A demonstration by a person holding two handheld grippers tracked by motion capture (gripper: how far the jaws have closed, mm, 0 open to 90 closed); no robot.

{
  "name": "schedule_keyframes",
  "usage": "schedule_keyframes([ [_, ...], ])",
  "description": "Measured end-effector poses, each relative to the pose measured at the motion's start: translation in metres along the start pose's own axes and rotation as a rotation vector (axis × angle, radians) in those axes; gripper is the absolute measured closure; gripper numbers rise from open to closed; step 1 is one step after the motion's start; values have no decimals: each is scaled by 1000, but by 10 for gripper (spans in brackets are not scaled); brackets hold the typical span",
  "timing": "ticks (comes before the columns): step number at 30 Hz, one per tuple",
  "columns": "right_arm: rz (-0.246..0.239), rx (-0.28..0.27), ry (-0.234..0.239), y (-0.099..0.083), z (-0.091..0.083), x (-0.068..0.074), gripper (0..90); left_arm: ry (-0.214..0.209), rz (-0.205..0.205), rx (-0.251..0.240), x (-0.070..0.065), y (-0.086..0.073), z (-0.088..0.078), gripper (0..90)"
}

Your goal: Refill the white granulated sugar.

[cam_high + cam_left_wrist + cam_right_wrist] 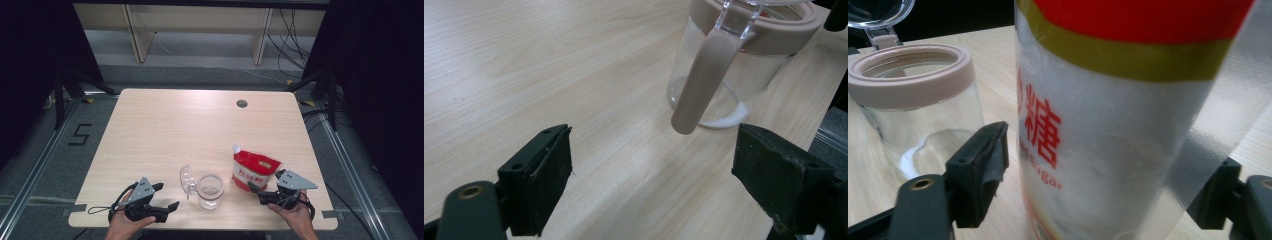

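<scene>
Right gripper view, glossy sugar bag (1108,125), clear round jar (918,105)

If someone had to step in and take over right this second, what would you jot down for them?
Left gripper: open, holds nothing, waits beside the jar.
Right gripper: jaws on either side of the sugar bag; no firm grip visible yet.
Jar: near the table's front edge, hinged lid flipped open, a little white powder at the bottom.
Done: jar opened.
Left, probably: grip the bag, pour sugar into the jar, shut the lid.
</scene>
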State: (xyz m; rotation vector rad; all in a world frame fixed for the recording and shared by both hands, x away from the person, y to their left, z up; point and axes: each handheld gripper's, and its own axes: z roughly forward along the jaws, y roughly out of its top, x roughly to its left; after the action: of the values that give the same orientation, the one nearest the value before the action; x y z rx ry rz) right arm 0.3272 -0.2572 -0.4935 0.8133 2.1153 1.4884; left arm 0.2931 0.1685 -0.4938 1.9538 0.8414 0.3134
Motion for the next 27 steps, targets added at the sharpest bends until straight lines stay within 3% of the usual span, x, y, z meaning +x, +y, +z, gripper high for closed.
schedule_keyframes([
  [1, -41, -26, -3, 1, 1, -3, 322, 0, 0, 0, 0, 0, 0, 155],
  [5, -3, -32, -1, 1, 2, 0, 333, -2, -1, -6, 0, 0, 0, 155],
  [7, -17, -24, 14, 1, 3, -1, 333, -3, -2, -8, 0, 0, 0, 156],
  [8, -39, -48, 2, 1, 6, -2, 335, 4, -30, -15, -3, 0, 0, 156],
  [9, -39, -48, 2, 1, 6, -2, 335, 4, -30, -15, -3, 0, 0, 156],
  [10, -39, -46, 19, 1, 8, -3, 361, 3, 5, -3, 0, 1, -1, 156],
  [11, -35, -38, 11, 1, 8, -2, 367, 0, -21, -8, -2, 0, 0, 156],
  [13, -21, -30, 24, 1, 8, 0, 379, 0, -14, -6, -1, 0, 0, 156],
  [14, 5, -30, 8, 1, 7, 2, 385, 0, -14, -6, -1, 0, 0, 156],
  [16, -16, -52, 1, 2, 8, 1, 387, 3, -11, -14, -2, 0, 0, 156],
  [17, 41, -32, -33, 1, 6, 8, 390, -1, -13, -16, -2, 1, 0, 156],
  [20, 15, -60, -27, 1, 8, 9, 399, -3, -14, -18, -3, 0, 0, 156],
  [27, 71, -48, -145, 1, 7, 22, 414, -1, -6, -14, -1, 0, -1, 156],
])
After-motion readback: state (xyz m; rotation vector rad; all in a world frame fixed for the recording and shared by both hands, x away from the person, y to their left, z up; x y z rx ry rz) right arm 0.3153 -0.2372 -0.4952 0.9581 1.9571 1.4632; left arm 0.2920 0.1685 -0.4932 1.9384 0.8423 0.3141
